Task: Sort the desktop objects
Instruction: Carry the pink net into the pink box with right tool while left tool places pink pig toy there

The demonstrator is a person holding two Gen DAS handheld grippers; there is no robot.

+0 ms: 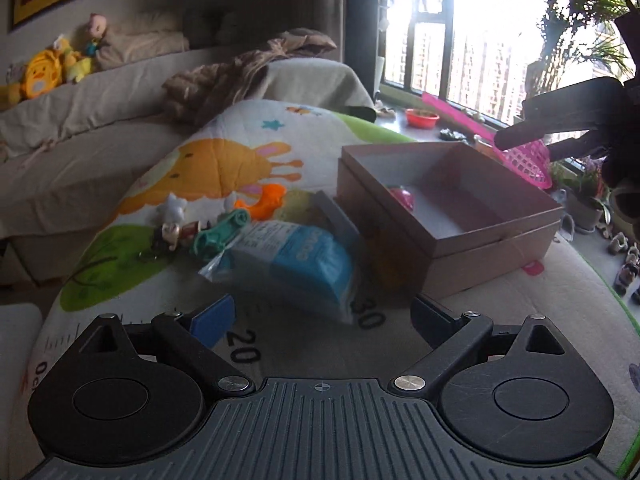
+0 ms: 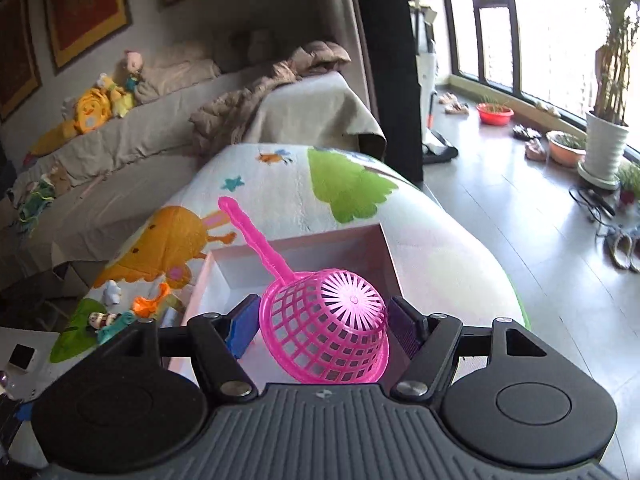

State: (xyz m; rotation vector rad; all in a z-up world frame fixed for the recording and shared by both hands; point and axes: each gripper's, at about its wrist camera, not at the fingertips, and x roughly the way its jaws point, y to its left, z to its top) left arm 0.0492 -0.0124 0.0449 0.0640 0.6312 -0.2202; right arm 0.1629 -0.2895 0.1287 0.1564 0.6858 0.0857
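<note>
1. The right hand-held gripper [image 2: 323, 322] pinches the bowl of a translucent pink plastic strainer scoop with a lattice bowl and a long flat handle [image 2: 320, 328]; its blue-padded finger [image 2: 242, 330] presses one side of the bowl and the dark finger the other.
2. In the right wrist view the scoop's bowl lies bottom-up and tilted, its radial base facing the camera; the handle's long axis runs away from the gripper, up and to the left, ending over the cartoon-printed play mat [image 2: 280, 184].
3. The scoop hangs above the open brown cardboard box with a pale interior [image 2: 390, 256], which stands on the mat-covered worktop.
4. The left wrist view shows the same scoop [image 1: 524, 158] from the side, held in the air above the far right corner of the box [image 1: 496, 236], handle slanting up and left.
5. Only the left wrist view shows the box's contents: one small pink-red round object [image 1: 402, 196] near its left wall.
6. The left hand-held gripper [image 1: 324, 320] is spread wide, gripping nothing, low over the mat's printed ruler.
7. Left of the box lie a clear bag holding a blue-and-white packet [image 1: 296, 260], a teal toy car [image 1: 220, 232], an orange plastic piece [image 1: 266, 198] and a small cartoon figurine [image 1: 178, 234].
</note>
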